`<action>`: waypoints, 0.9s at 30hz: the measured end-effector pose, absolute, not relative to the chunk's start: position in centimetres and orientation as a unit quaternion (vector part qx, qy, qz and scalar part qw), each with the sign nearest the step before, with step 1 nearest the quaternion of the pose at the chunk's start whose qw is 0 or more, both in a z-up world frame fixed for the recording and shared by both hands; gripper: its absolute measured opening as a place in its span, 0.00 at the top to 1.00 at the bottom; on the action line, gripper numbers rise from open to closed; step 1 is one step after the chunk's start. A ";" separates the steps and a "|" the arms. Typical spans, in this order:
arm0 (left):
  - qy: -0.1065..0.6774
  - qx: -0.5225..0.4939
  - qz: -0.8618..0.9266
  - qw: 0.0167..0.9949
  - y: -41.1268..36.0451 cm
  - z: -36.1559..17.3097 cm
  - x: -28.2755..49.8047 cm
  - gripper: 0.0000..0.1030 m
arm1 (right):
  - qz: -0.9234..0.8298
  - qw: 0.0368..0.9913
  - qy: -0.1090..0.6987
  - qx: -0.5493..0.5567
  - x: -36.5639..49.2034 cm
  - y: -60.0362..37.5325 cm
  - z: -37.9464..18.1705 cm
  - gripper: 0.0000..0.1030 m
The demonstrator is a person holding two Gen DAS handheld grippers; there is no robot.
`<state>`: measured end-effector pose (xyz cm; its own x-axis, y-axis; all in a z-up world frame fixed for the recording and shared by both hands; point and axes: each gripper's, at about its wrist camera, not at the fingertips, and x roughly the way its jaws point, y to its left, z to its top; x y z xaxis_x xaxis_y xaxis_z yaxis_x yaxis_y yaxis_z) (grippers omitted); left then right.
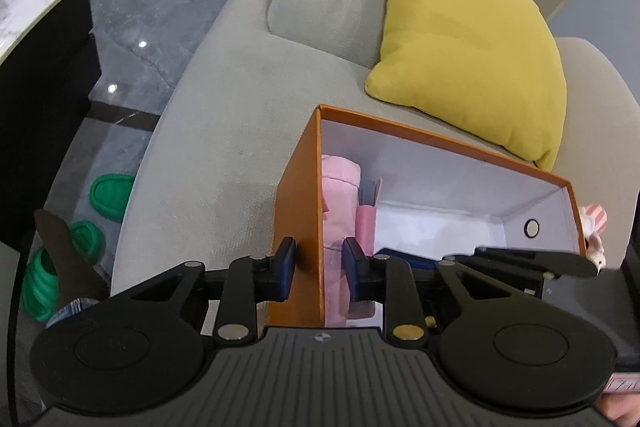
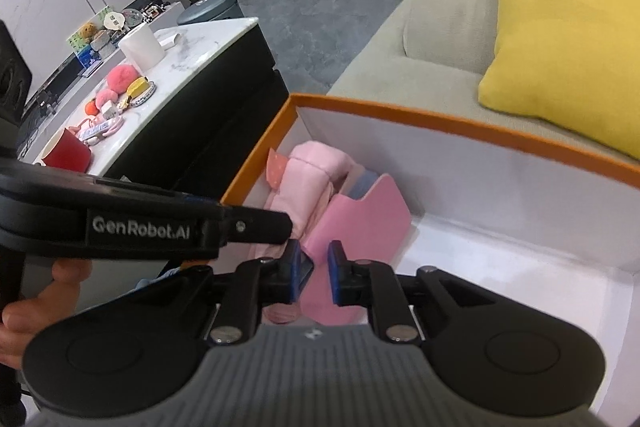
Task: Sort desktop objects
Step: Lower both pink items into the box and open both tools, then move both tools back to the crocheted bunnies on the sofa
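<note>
An orange box (image 1: 298, 211) with a white inside sits on a beige sofa. My left gripper (image 1: 319, 269) straddles the box's left wall, one finger outside and one inside, with a gap each side of the wall. Inside the box lie a pink plush item (image 1: 338, 195) and a pink card holder (image 2: 360, 223). My right gripper (image 2: 314, 273) is inside the box (image 2: 460, 119), over the pink card holder, jaws slightly apart with nothing clearly between them. The pink plush (image 2: 308, 171) lies to its upper left. The left gripper's body (image 2: 140, 223) crosses the right wrist view.
A yellow cushion (image 1: 468, 39) leans on the sofa (image 1: 224, 131) behind the box. A marble-topped table (image 2: 192, 55) at left carries a red cup (image 2: 66, 151), a white cup (image 2: 142, 45) and several small toys. Green slippers (image 1: 108, 197) lie on the floor.
</note>
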<state>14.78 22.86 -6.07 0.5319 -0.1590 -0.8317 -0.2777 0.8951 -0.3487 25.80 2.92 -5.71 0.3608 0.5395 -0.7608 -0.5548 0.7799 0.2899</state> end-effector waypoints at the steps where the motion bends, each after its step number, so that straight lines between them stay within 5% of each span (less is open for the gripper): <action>1: 0.482 -0.230 0.034 0.845 23.0 -6.0 14.7 0.72 | 0.331 0.826 0.457 -0.008 25.7 2.9 -5.7 0.81; 13: 0.440 -0.177 0.076 0.877 21.1 -1.7 12.9 0.71 | 0.327 0.834 0.445 0.007 24.5 0.8 -4.1 0.69; 27: 0.426 -0.055 -0.087 0.899 6.5 3.6 15.7 0.71 | 0.226 0.866 0.445 0.030 22.1 -15.2 2.3 0.60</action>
<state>15.71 6.54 3.55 0.6226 -0.2026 -0.7559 0.1092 0.9790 -0.1724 22.11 -15.24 2.32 0.5010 0.4182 -0.7577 -0.3654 0.8959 0.2528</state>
